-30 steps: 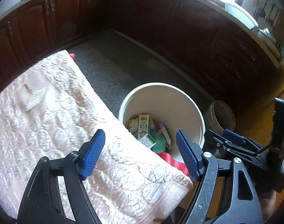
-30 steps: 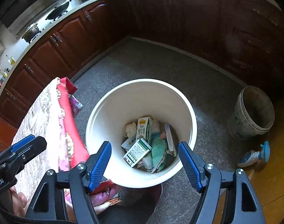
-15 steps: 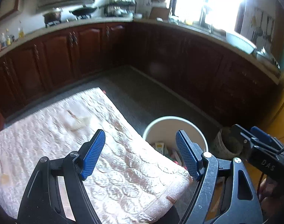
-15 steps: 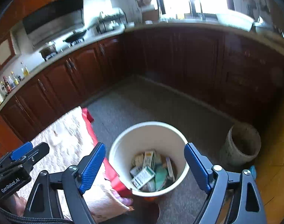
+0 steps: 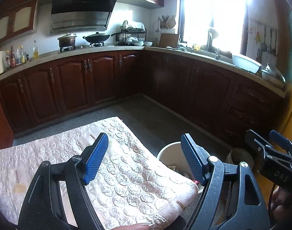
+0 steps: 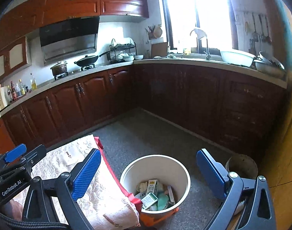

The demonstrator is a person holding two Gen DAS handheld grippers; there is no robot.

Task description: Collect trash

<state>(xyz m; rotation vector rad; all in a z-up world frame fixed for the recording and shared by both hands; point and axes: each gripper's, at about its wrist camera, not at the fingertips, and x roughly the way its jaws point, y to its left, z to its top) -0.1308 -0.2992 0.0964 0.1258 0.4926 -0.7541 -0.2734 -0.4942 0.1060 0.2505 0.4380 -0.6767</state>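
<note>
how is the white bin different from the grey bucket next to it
The white bin looks bigger and clean; the grey bucket looks smaller and grimy. The white bin holds cartons and wrappers; no trash shows in the grey bucket. The white bin stands right beside the cloth-covered table; the grey bucket stands nearer the cabinets. Both are round, open-topped and upright on the floor.

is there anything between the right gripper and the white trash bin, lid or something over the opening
Nothing visible does. The white trash bin stands on the floor with no lid, cartons and wrappers showing inside. The right gripper, jaws open and empty after just opening wider, looks straight at it. The quilted table cover only borders the bin's left rim.
</note>
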